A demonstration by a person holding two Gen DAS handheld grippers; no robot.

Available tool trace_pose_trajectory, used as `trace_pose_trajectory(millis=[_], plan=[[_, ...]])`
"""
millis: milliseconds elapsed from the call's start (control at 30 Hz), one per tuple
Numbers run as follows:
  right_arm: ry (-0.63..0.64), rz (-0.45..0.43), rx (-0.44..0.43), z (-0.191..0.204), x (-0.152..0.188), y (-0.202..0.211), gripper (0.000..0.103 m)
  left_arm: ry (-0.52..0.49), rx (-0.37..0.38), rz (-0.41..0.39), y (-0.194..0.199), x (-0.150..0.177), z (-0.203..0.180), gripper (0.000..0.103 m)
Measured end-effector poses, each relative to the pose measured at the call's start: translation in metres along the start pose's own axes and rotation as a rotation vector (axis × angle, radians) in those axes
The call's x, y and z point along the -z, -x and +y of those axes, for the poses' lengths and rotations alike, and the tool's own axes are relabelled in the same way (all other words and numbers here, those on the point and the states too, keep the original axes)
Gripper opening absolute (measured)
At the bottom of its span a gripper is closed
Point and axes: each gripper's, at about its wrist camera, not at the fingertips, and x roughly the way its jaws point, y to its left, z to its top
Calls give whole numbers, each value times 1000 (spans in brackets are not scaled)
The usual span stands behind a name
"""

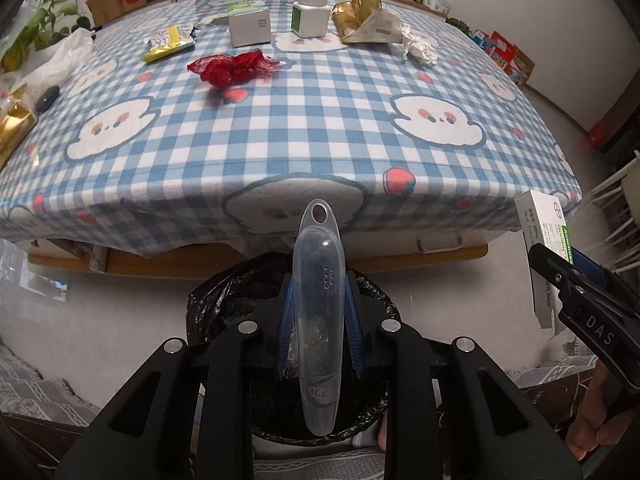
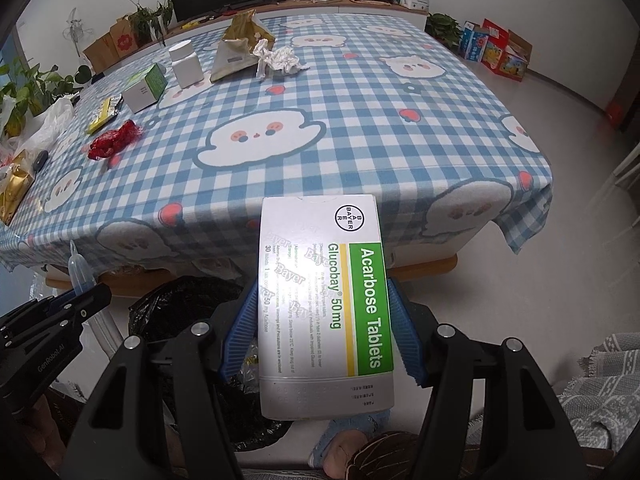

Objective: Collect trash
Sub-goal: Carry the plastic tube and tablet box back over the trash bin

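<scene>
- Left gripper clamps translucent plastic case over black-lined bin.
- Right gripper pinches flat cardboard tablet box.
- Beyond, blue checked tablecloth.

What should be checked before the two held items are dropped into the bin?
1. Left gripper shut on the clear plastic case: ok.
2. Right gripper shut on the tablet box: ok.
3. Clear plastic case above the black-lined bin: ok, the bin's mouth lies directly behind it in the left wrist view.
4. Tablet box above the bin: cannot tell; in the right wrist view the bin sits to the box's left.
5. Bin has room: cannot tell, its inside is dark.
6. Trash left on the table: not ok, the red netting and crumpled paper remain.
</scene>
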Motion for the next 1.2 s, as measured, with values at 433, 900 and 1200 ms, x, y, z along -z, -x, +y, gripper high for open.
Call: trace_pose_trajectory(millis=[433, 900, 1200], plan=[[29, 34, -7, 23, 37, -19, 59, 5, -6, 22, -26, 37, -2, 23], [6, 80, 34, 11, 48, -66, 59, 6, -29, 57, -72, 52, 11, 23], [1, 113, 47, 10, 52, -95, 59, 1, -30, 77, -102, 50, 10, 23]])
